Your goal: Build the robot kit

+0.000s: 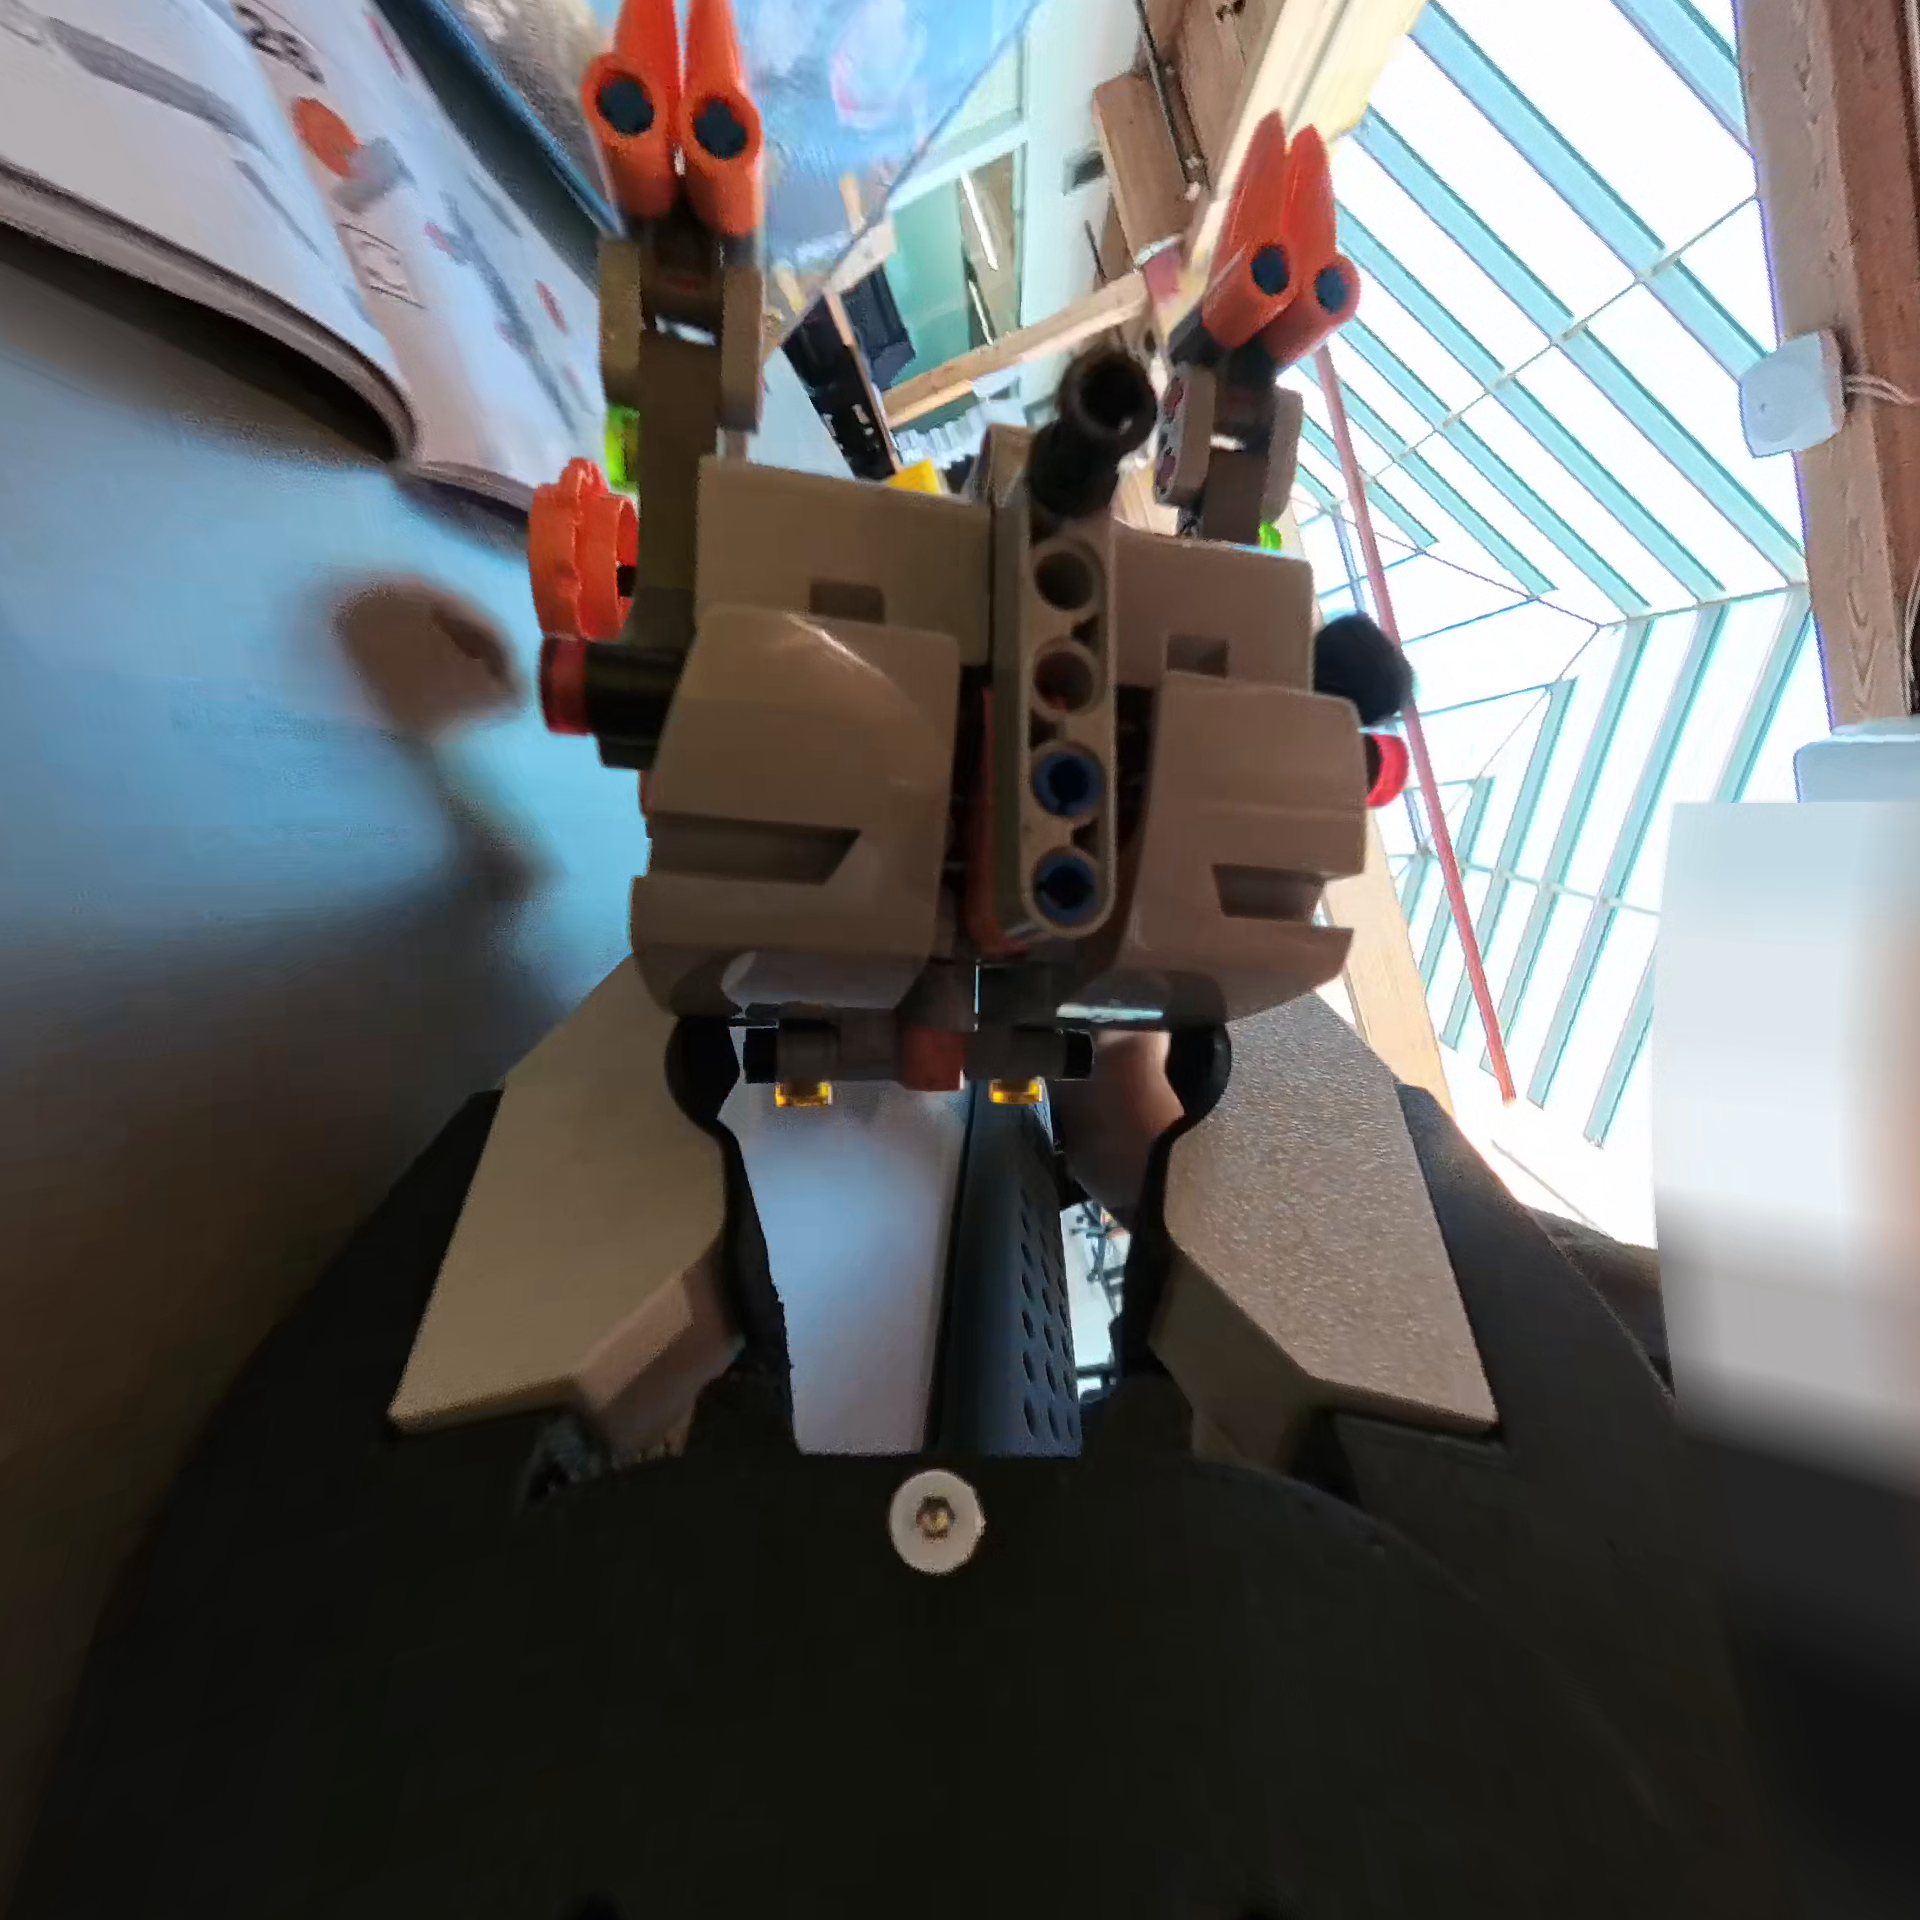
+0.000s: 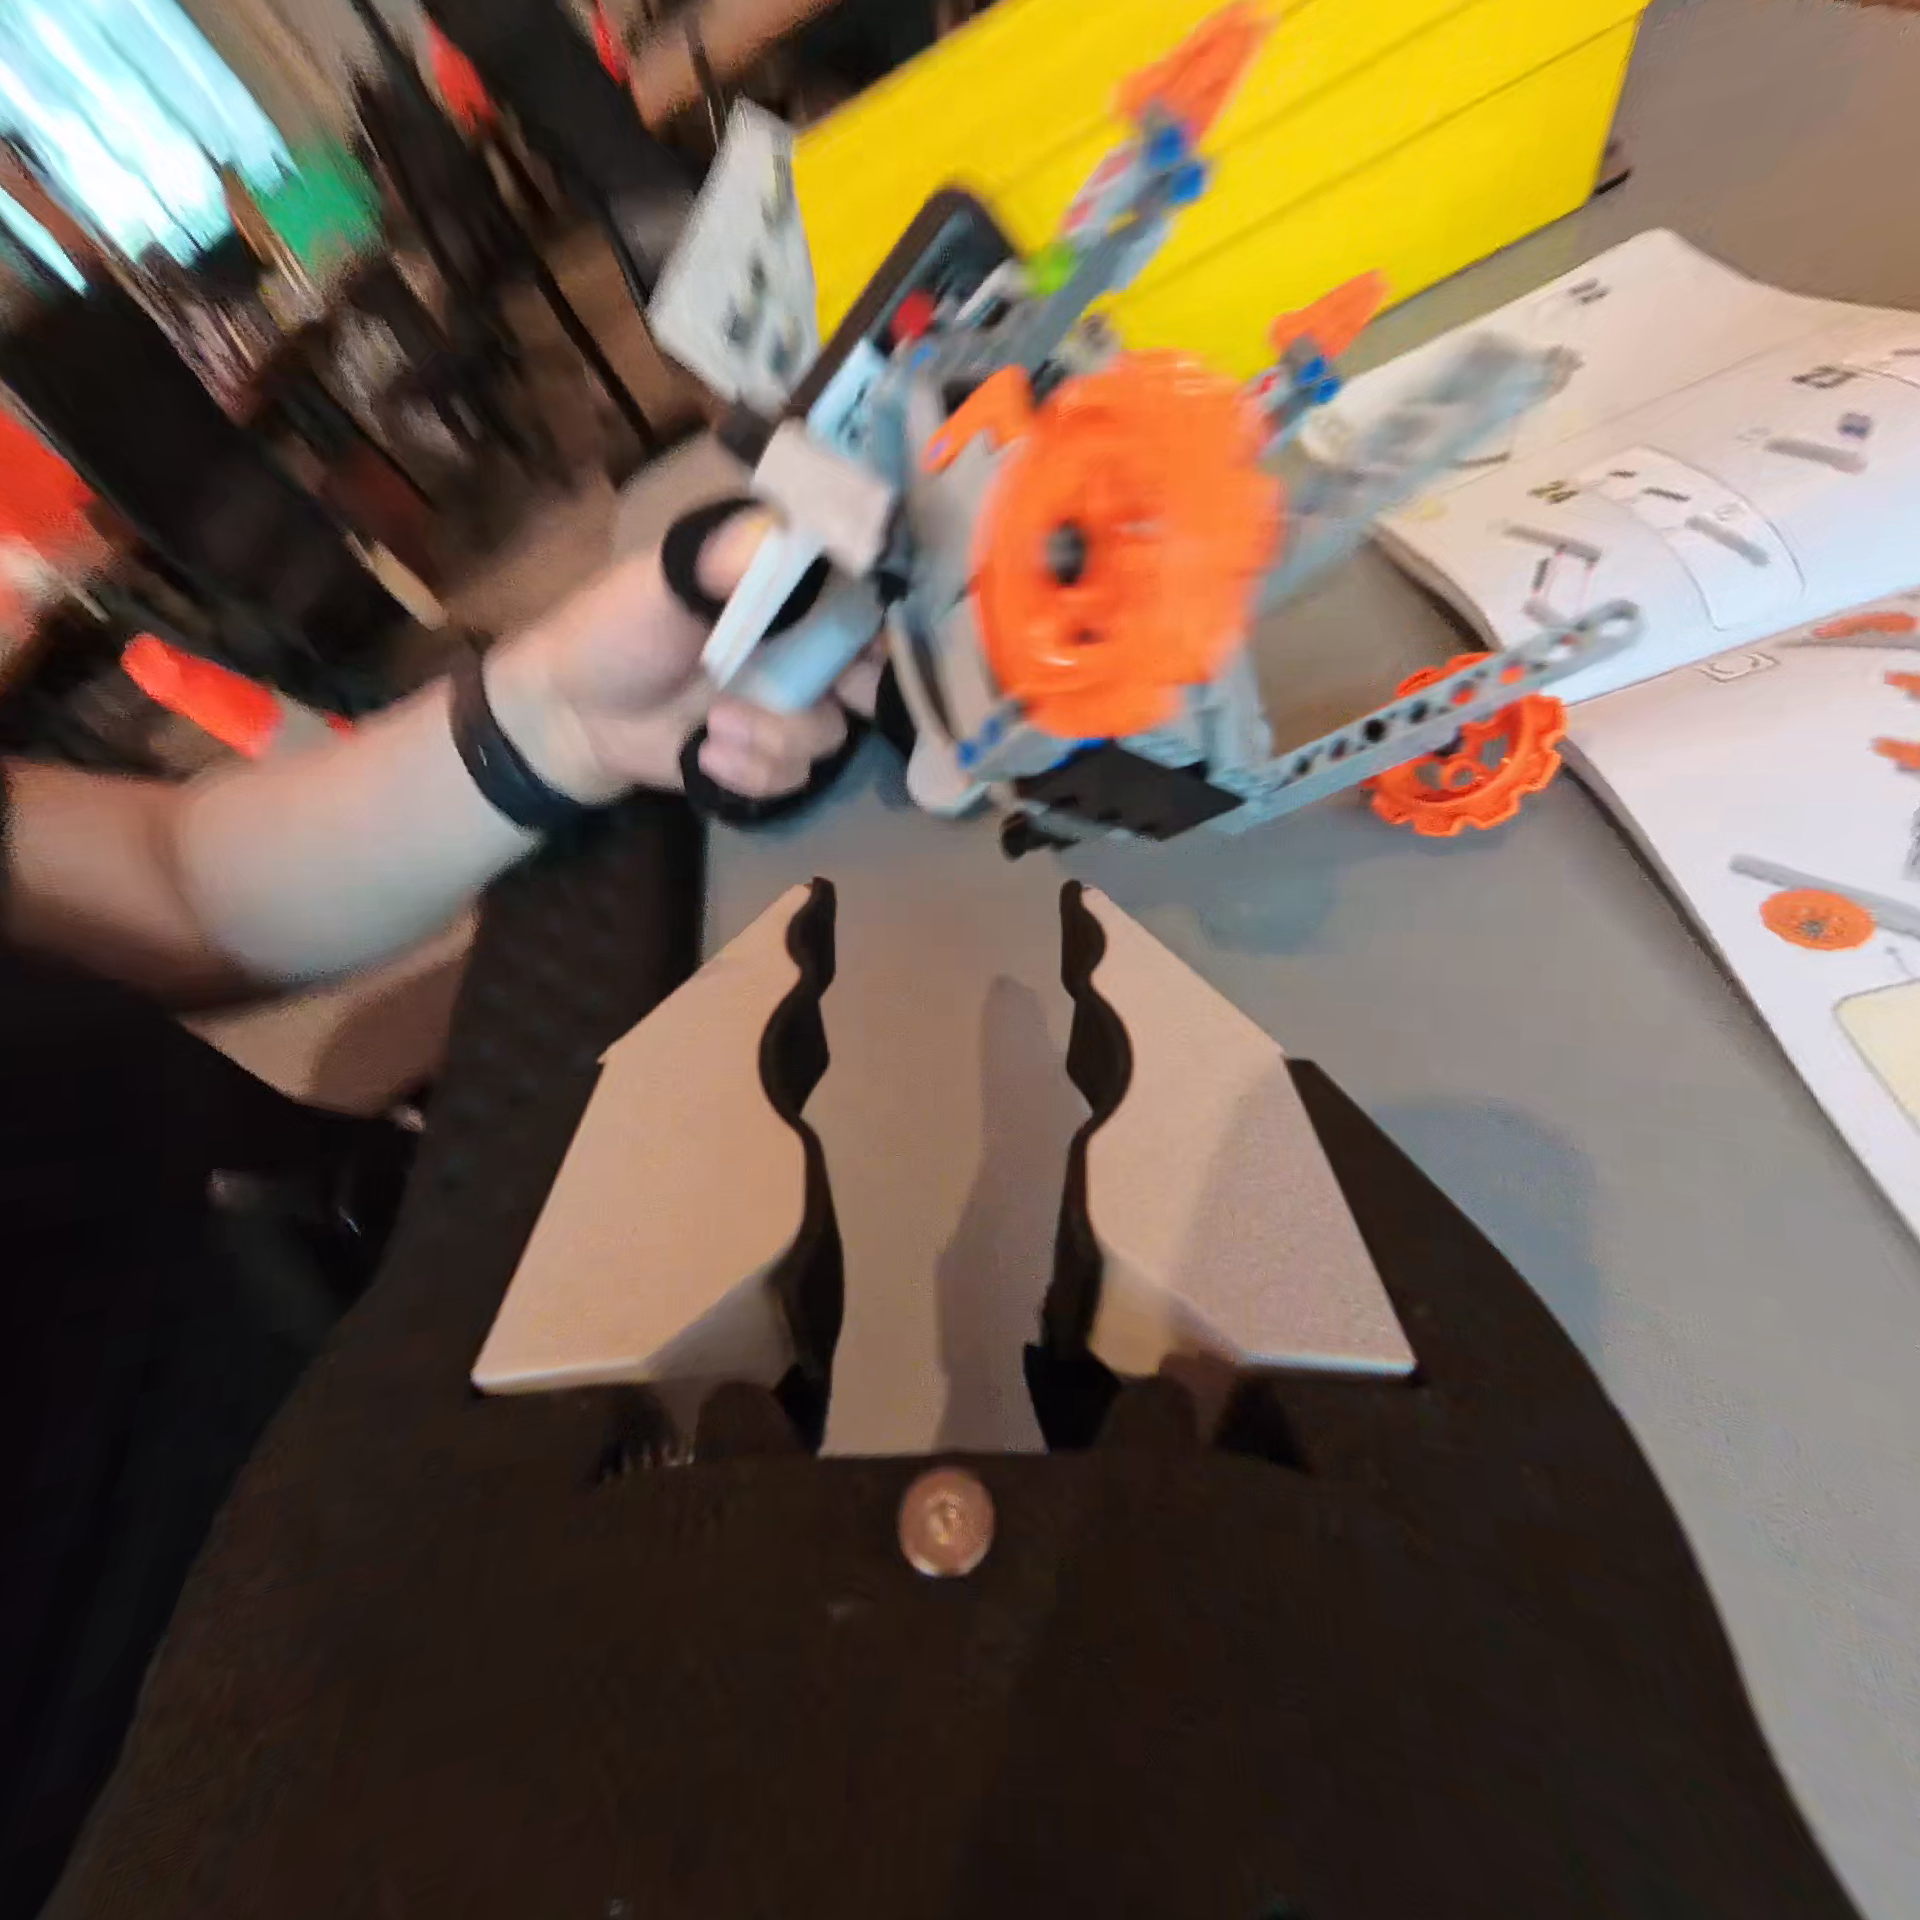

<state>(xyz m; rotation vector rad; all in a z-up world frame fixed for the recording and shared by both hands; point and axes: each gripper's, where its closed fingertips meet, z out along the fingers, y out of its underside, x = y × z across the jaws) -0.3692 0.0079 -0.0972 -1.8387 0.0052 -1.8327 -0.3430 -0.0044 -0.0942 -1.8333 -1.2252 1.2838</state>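
Left gripper point(image 1: 951, 1049): your fingers point(image 1: 582, 1247) are closed on the lower end of the toy model point(image 1: 987, 727), a tan and grey brick-built thing with orange claws point(image 1: 673, 114) at its far end. The grip takes only the bottom edge of the model; most of its bulk stands out beyond the fingertips. The model is lifted, tilted up toward the window point(image 1: 1579, 436).

Right gripper point(image 2: 945, 904): fingers point(image 2: 665, 1174) parted at a middling gap, holding nothing, hovering over the grey surface point(image 2: 1403, 1195) just short of the model point(image 2: 1091, 582).

In the right wrist view the model is blurred. Your hand point(image 2: 623, 686) shows beside it, working the left gripper. The orange disc point(image 2: 1127, 540) faces the right gripper. A loose orange gear point(image 2: 1470, 764) lies on the surface just beyond the model, by the open instruction booklet point(image 2: 1714, 499). A yellow box point(image 2: 1195, 156) stands behind the model.

Risks, as I judge them:
- Thin hold on a top-heavy model: a quick swing could pivot it out of your fingers.
- Pressed-together parts: squeezing or knocking may pop a claw or panel off.
- A dropped model would land on or near the gear and booklet.
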